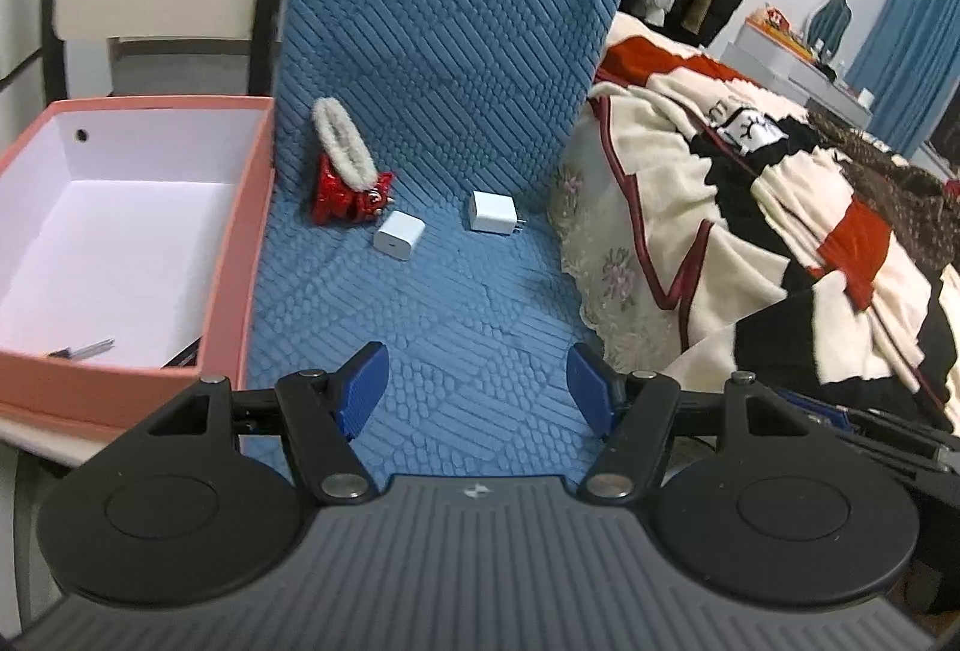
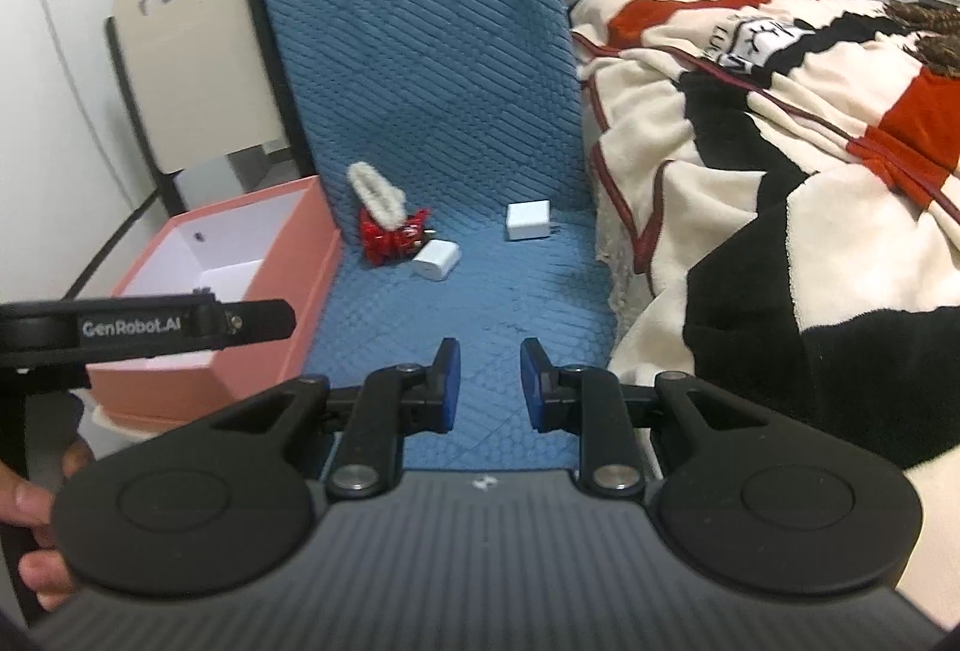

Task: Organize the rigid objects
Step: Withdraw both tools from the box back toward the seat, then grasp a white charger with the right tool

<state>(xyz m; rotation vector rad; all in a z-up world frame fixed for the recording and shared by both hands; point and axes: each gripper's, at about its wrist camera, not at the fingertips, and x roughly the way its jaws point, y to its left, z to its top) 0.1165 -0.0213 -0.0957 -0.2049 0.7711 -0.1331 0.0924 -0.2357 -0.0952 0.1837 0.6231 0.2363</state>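
Closest to me, my left gripper (image 1: 474, 381) has its jaws wide apart and my right gripper (image 2: 485, 381) has them only a little apart, and both hold nothing over the blue cushion (image 1: 480, 327). Straight ahead and well apart from both jaws, near the back of the seat, lie two white chargers: the near charger (image 1: 399, 236) lies just beside the red hair clip (image 1: 351, 198) with its long side slanting up to the right. The far charger (image 1: 491, 210) sits right of it with its prongs pointing right toward the blanket (image 1: 750, 231), and I think my right gripper should take that one while the left, next to the pink box (image 1: 120, 231), takes the other.
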